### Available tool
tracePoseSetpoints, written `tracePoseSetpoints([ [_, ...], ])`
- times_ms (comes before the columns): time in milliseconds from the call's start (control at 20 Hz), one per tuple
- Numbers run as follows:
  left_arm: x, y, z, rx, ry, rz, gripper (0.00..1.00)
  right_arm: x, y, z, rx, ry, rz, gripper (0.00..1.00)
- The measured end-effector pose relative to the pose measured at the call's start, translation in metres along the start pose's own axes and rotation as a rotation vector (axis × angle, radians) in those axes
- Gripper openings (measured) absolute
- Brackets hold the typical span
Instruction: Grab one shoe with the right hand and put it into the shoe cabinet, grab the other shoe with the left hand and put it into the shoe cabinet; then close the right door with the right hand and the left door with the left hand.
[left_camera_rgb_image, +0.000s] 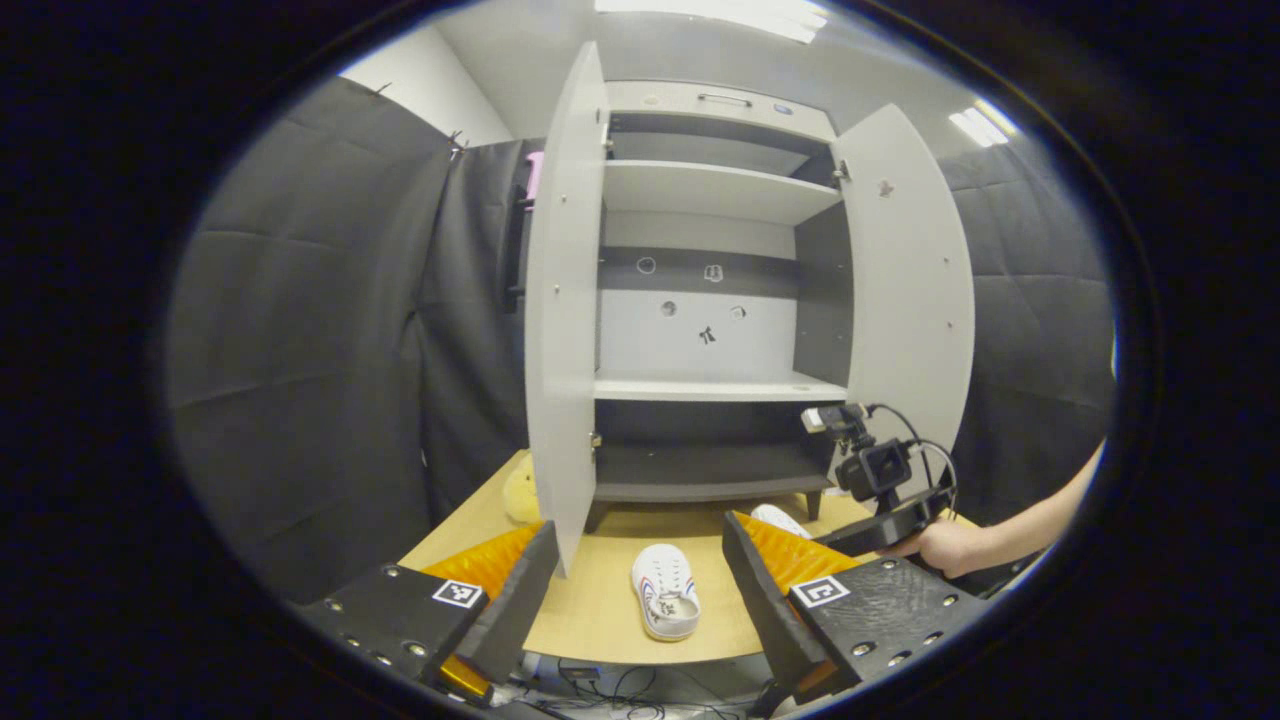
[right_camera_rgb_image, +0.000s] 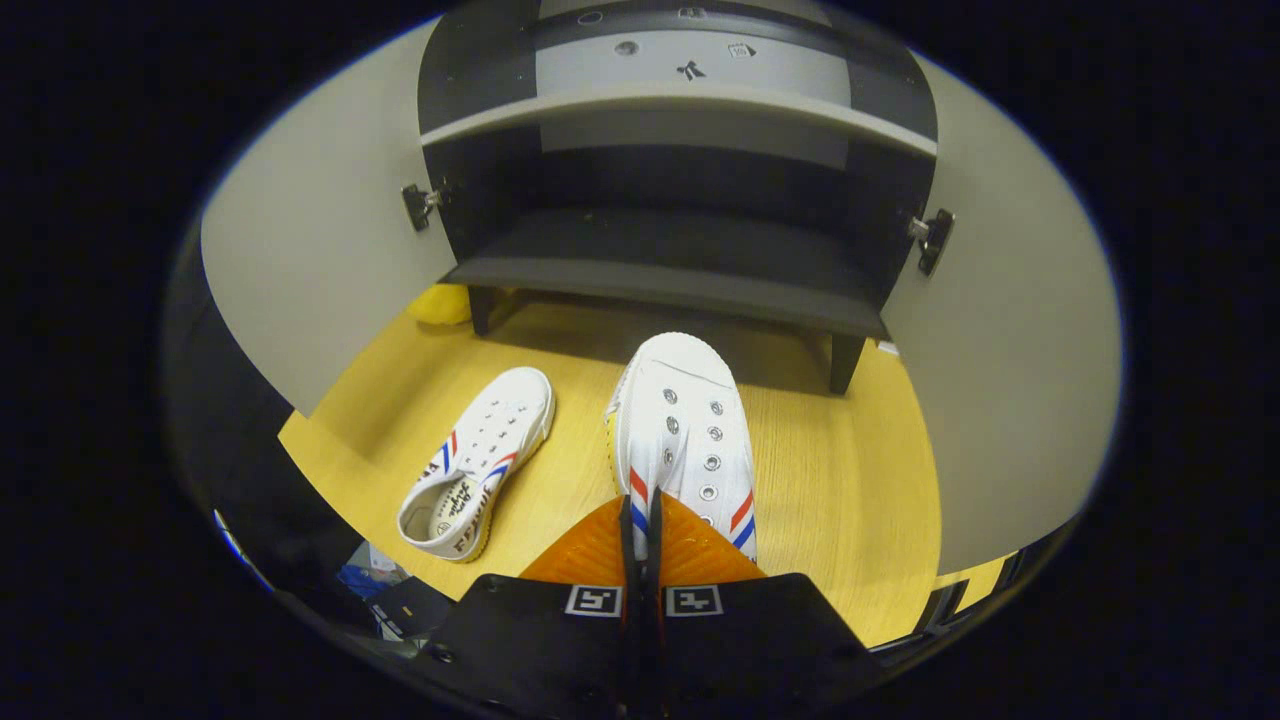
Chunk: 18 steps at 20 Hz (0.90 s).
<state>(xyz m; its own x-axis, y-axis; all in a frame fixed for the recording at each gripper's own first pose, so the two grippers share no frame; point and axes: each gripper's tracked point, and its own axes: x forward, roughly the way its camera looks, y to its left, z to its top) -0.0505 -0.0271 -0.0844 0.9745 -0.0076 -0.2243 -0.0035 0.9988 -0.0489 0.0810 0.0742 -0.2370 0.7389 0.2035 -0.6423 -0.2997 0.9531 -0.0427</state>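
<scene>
Before the open shoe cabinet, the right gripper is clamped on one white shoe, toe toward the bottom shelf; next it must go in. The left gripper waits spread above the other shoe.

Ceiling panels at 12 and 2 o'clock light both views evenly, no glare. Heavy fisheye bending toward edges; cabinet doors bow. Soft shadow under the cabinet, focus sharp.
</scene>
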Motion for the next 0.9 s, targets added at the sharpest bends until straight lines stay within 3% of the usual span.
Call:
tracePoseSetpoints([
  [100,0.007,-0.011,0.002,0.004,0.0,-0.038,0.95,-0.022,-0.001,0.028,0.01,-0.077,0.002,0.0],
  [450,0.032,-0.029,0.015,0.013,0.006,-0.114,0.96,-0.085,-0.002,0.13,0.044,-0.303,0.011,0.02],
  [900,0.076,-0.037,0.045,0.037,-0.033,-0.13,0.95,-0.1,-0.023,0.272,0.053,-0.518,-0.002,0.02],
])
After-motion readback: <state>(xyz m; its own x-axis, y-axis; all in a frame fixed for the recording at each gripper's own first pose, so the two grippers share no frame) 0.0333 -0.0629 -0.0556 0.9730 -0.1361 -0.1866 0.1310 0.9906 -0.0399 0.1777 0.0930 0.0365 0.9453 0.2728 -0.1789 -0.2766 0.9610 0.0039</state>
